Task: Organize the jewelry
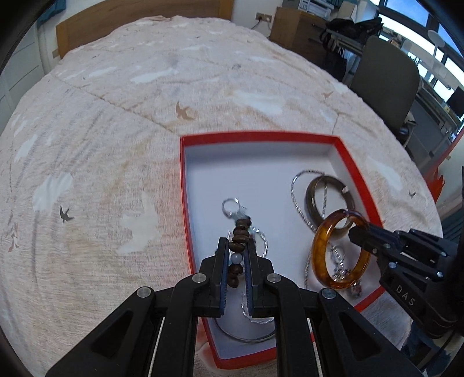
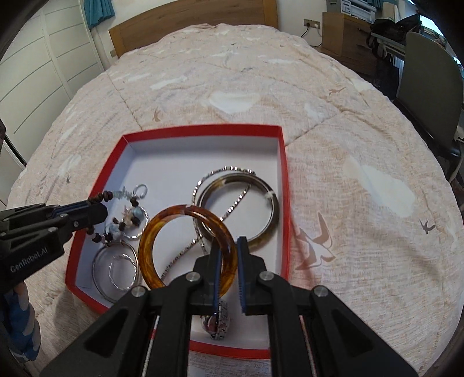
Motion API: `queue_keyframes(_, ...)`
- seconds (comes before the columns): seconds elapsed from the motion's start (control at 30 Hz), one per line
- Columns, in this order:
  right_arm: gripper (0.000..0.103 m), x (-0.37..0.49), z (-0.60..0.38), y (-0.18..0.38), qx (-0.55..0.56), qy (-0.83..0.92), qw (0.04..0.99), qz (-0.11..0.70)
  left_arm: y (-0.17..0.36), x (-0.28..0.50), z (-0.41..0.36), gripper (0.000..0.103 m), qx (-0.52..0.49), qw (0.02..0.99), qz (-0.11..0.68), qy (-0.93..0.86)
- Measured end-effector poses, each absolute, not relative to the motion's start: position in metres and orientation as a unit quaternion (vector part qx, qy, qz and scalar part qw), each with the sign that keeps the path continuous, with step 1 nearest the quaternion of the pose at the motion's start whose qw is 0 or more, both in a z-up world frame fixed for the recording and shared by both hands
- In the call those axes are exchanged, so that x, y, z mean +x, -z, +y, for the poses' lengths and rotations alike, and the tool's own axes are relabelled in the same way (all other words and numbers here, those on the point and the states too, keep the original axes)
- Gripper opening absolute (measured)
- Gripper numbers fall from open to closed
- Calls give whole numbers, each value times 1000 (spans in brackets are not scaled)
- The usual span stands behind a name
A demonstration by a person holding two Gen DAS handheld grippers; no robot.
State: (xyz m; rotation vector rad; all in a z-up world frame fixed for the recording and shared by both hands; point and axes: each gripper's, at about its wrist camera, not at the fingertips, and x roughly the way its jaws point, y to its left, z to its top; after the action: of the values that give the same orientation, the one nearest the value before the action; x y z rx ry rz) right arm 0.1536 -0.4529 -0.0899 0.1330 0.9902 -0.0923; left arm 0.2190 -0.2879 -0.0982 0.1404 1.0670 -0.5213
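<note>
A red box (image 1: 356,174) with a white inside lies on the bed; it also shows in the right wrist view (image 2: 285,185). My left gripper (image 1: 236,246) is shut on a brown bead bracelet (image 1: 240,232) above the box's left part; from the right wrist view the gripper (image 2: 98,213) and beads (image 2: 105,197) show at left. My right gripper (image 2: 229,246) holds an amber bangle (image 2: 174,226) above the box, its jaws narrowly apart around the band; the bangle (image 1: 322,240) also shows in the left wrist view. A dark bangle (image 2: 269,208), silver chains (image 2: 232,207) and silver hoops (image 2: 100,266) lie in the box.
The bed has a beige quilt (image 1: 116,145) with bird prints and a wooden headboard (image 2: 188,17). A grey chair (image 1: 385,84) and a cluttered desk stand to the right. White wardrobe doors (image 2: 43,66) are at the left.
</note>
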Motion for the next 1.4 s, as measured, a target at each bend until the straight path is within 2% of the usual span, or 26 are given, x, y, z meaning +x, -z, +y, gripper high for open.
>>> queue_keyframes(0.2,9,152,-451,97,63,49,870,487,118,216,-282,10,61,814,523,244)
queue_keyframes(0.67,12,155,-445,106,64,58,855,512,118,208,-278,11,46,813,528,244)
queue_keyframes(0.73,19,156,-446,105,62,62,855,512,116,206,-277,13,43,812,528,246)
queue_keyframes(0.77,26,155,-446,104,61,64,855,511,115,205,-276,13,42,812,527,247)
queue_keyframes(0.8,31,155,-446,103,61,65,855,510,114,204,-275,15,41,812,526,249)
queue_keyframes(0.87,33,154,-446,98,61,69,858,506,112,202,-274,17,40,812,526,252)
queue_keyframes(0.97,34,151,-447,92,64,77,860,501,107,199,-271,19,36,813,523,254)
queue_keyframes(1.03,35,148,-448,87,67,81,861,497,100,197,-267,32,34,819,516,249)
queue_keyframes(1.3,36,130,-437,58,67,88,874,474,68,185,-245,38,17,834,493,247)
queue_keyframes(1.4,36,122,-430,45,66,87,879,464,55,178,-234,46,15,841,485,239)
